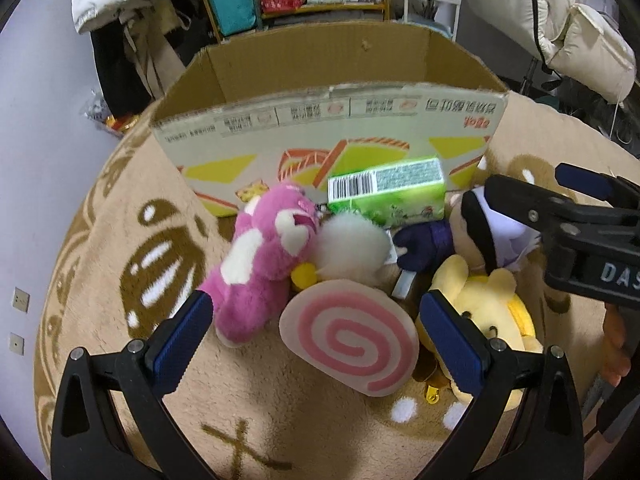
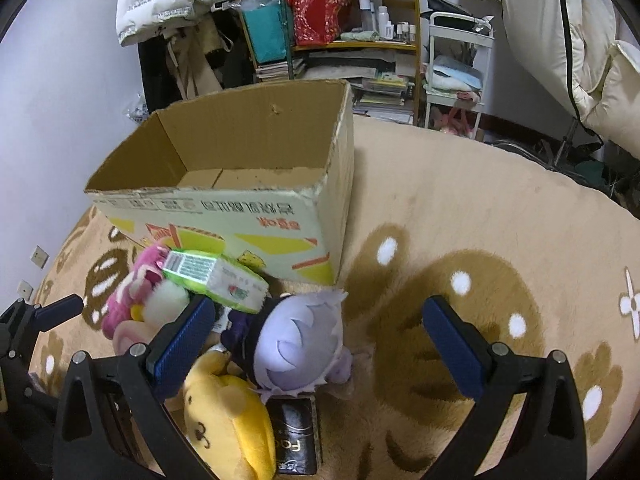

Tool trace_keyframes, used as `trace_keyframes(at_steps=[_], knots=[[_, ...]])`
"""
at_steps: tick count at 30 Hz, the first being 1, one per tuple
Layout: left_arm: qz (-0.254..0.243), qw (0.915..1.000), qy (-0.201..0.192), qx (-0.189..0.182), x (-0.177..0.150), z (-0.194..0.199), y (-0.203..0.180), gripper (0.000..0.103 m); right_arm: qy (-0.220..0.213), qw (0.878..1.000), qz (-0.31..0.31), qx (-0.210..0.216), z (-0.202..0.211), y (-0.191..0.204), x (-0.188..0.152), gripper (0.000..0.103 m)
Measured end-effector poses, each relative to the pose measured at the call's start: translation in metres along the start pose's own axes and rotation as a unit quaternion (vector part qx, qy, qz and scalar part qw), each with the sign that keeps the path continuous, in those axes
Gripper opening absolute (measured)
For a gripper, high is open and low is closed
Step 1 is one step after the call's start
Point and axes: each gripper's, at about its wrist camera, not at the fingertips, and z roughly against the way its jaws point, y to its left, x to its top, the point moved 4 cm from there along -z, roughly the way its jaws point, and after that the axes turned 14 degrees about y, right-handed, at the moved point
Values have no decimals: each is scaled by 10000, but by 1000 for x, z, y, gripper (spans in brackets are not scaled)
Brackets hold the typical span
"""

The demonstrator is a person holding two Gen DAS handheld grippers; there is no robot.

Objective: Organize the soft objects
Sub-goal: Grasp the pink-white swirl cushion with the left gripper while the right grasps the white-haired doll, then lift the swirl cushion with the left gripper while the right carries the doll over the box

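Soft toys lie piled on the rug before an open cardboard box (image 1: 320, 128): a pink bear (image 1: 260, 256), a white fluffy ball (image 1: 352, 246), a pink-swirl cushion (image 1: 352, 336), a yellow bear (image 1: 488, 308) and a purple-haired doll (image 1: 472, 232). My left gripper (image 1: 316, 340) is open just above the swirl cushion. My right gripper (image 2: 318, 344) is open, above the doll (image 2: 296, 344) and beside the yellow bear (image 2: 228, 424). The box (image 2: 240, 216) looks empty inside.
A green tissue pack (image 1: 390, 192) leans on the box front, also seen from the right wrist (image 2: 216, 276). A small black box (image 2: 298, 436) lies under the doll. Shelves (image 2: 332, 20), hanging coats and a white cart (image 2: 456, 64) stand behind the rug.
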Motion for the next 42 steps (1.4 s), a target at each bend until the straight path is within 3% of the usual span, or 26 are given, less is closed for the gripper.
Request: trace_keyframes(at_steps=[6,12,17,22,37,42], knots=[[0,9994,333,-96,-1,-18,-1,102,232,9996,-95,134,-9,-3,-1,103],[4,9978,543,-387,-6,-24,-4,85,406,9986,-69,343,-16,-1,-5,102],[-46,9961,647,-605,-10,-26,-10,64,667,9964,167,497,-26,11,-11,77],[-95,9966,638,-512,-12,-26,-16,52,715,9964,381,258,-30,16,-14,63],[119,9986,295,-420,-20,3,4,47,622,9969,359,309,-21,11,-15,61],[265,9991,112,-302,-23,15,16,47,412,9981,391,252,-7,14,-16,61]])
